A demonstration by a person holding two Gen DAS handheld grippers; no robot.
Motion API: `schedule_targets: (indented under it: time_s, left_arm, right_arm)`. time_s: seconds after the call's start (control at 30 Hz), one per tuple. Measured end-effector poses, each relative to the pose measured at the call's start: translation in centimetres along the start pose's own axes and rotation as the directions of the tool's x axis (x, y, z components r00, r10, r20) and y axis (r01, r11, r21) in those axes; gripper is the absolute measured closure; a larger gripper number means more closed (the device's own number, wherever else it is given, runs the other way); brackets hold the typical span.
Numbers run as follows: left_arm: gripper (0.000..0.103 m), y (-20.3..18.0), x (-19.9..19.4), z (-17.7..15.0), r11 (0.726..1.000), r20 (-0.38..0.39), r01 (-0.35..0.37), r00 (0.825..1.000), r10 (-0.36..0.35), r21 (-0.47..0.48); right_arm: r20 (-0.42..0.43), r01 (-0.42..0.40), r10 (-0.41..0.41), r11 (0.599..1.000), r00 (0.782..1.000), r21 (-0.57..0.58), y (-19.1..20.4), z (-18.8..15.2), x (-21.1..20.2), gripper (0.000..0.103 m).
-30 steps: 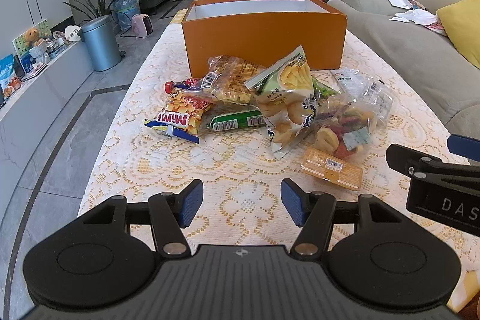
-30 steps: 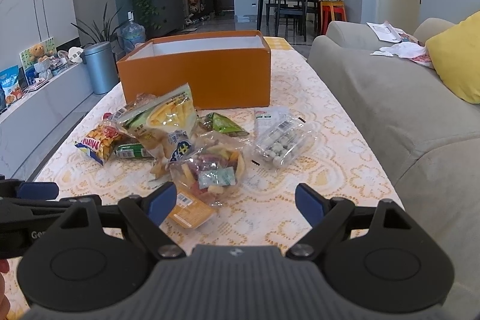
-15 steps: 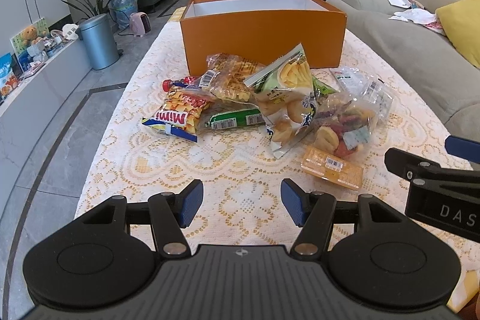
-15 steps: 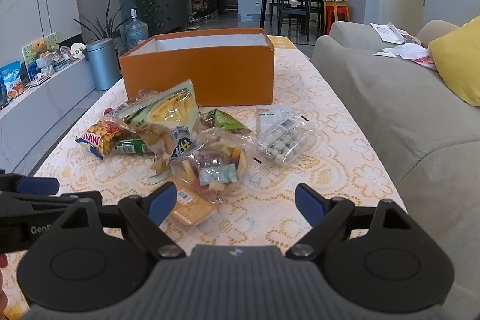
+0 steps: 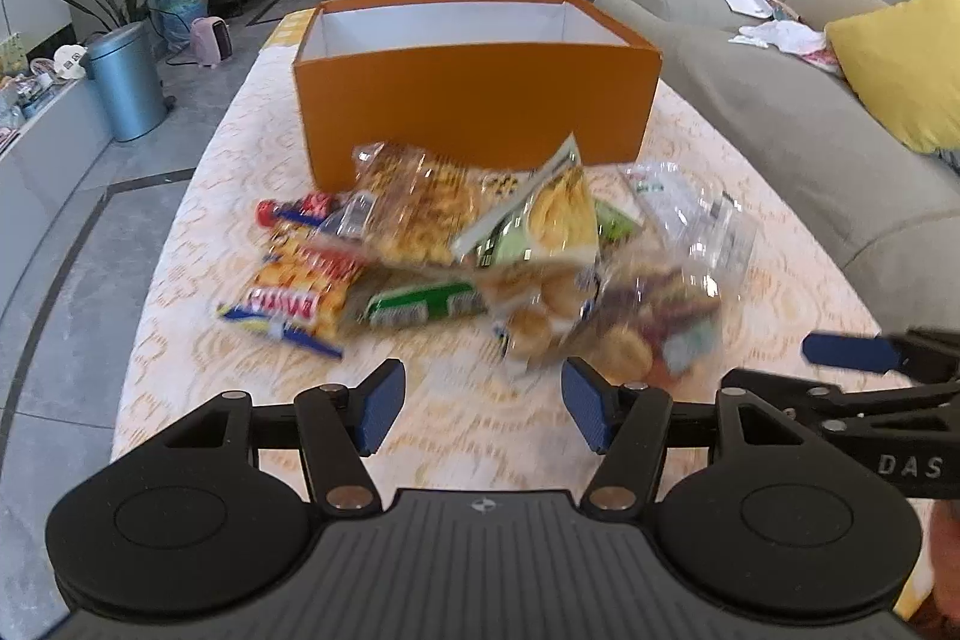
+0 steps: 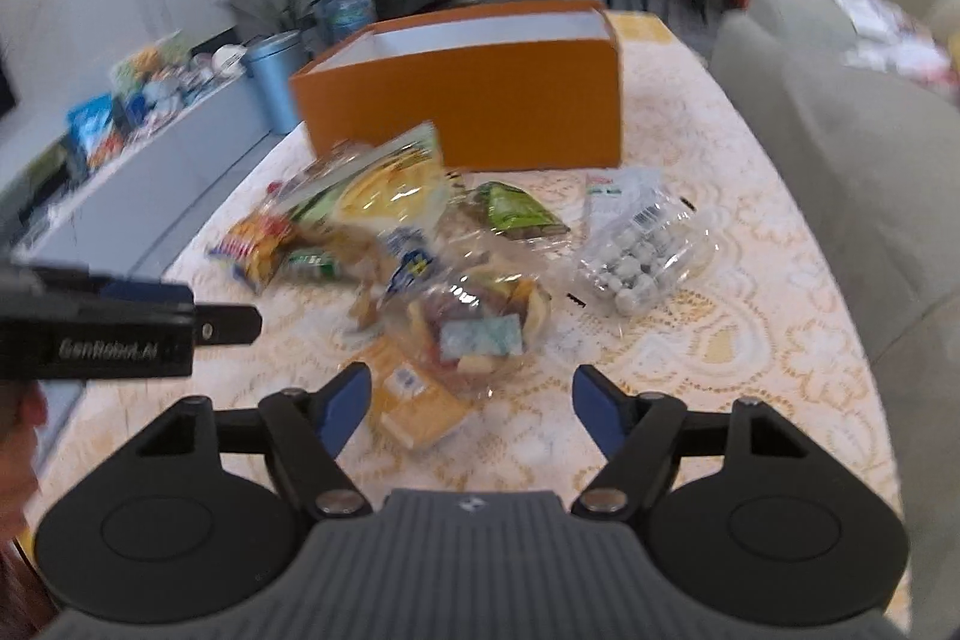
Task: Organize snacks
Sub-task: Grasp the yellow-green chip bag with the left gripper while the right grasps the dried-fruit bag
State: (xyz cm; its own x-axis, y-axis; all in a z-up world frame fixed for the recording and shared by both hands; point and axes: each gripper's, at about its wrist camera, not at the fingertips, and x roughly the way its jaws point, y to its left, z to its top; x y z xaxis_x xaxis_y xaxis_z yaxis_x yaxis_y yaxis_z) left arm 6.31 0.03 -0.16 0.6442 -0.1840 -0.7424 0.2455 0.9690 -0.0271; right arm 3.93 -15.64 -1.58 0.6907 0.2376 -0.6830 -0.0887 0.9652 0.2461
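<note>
Left gripper (image 5: 480,403): jaws apart, nothing between, low centre of frame above lace tablecloth (image 5: 198,220). Right gripper (image 6: 471,409): jaws wide, just been closing slightly, empty; flat orange packet (image 6: 417,409) just beyond left finger. Snack pile mid-frame, blurred, exact count unclear: one clear bag of mixed sweets (image 6: 474,325), one pack of white balls (image 6: 639,256), one small green packet (image 6: 516,214). One open orange box (image 5: 474,100) behind pile, upper centre.

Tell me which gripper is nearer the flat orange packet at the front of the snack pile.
Right. The right gripper has the flat orange packet just ahead of its open jaws, by the left finger. The left gripper is open too, off to the packet's left.
</note>
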Motion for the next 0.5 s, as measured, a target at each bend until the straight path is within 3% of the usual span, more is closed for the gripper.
schedule_targets:
  time_s: [0.23,0.33,0.5]
  left_arm:
    - [0.032,-0.2,2.3,2.2,1.000,0.054,-0.016,0.998,0.017,-0.016]
    - [0.032,-0.2,2.6,2.9,0.999,0.103,-0.047,0.994,0.048,-0.006]
    - [0.032,-0.7,4.3,3.8,0.993,0.115,-0.081,0.991,0.071,0.085]
  right_arm:
    - [-0.079,-0.065,0.082,0.978,0.993,0.199,-2.3,0.9,3.8,0.025]
    - [-0.101,-0.087,0.110,0.975,0.989,0.206,-1.9,1.4,4.8,0.025]
    - [-0.136,-0.085,0.115,0.975,0.984,0.206,-1.3,2.3,6.8,0.025]
